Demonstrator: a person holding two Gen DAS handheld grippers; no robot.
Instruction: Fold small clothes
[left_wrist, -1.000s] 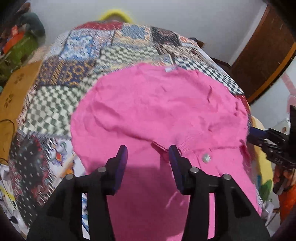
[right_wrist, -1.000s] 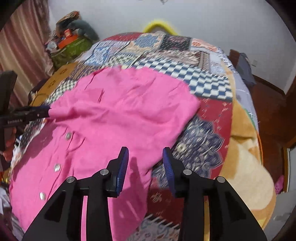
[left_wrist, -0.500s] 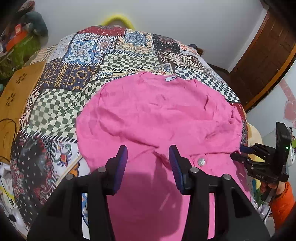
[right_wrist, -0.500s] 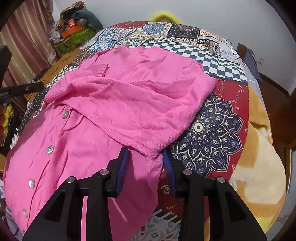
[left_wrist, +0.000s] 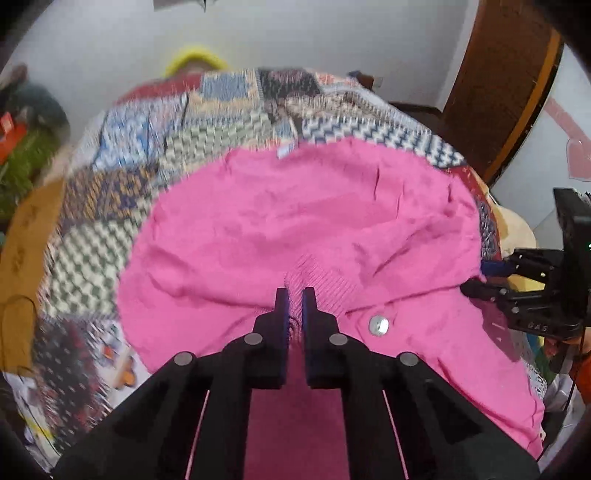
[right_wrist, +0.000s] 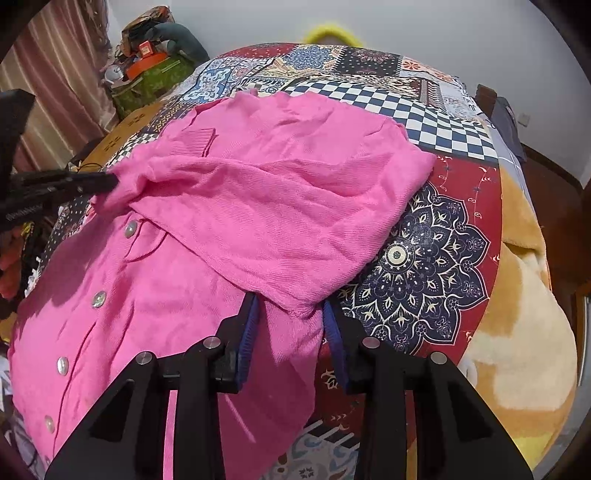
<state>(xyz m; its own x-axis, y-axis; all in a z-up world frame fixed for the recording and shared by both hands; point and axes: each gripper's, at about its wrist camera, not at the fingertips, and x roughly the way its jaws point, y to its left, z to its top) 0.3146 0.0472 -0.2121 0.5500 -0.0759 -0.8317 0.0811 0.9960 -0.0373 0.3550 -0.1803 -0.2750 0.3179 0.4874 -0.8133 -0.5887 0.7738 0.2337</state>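
Cardigan (right_wrist: 229, 229), pink and buttoned, lies on the patchwork bedspread (right_wrist: 424, 236). Left gripper (left_wrist: 293, 295) is clenched on the ribbed cuff (left_wrist: 314, 277) of a folded-over sleeve. Right gripper (right_wrist: 290, 314) is closing, with the cardigan's folded edge between its jaws; pad contact cannot be confirmed.

even daylight, soft shadows; left wrist view motion-blurred, right wrist view sharp, both bowed and dark-cornered by fisheye.

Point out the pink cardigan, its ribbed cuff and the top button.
Cardigan (right_wrist: 280, 206): right wrist view, on the folded-over part.
Cuff (left_wrist: 314, 273): left wrist view, ribbed band just ahead of the fingertips.
Button (left_wrist: 378, 325): left wrist view, its shiny face.
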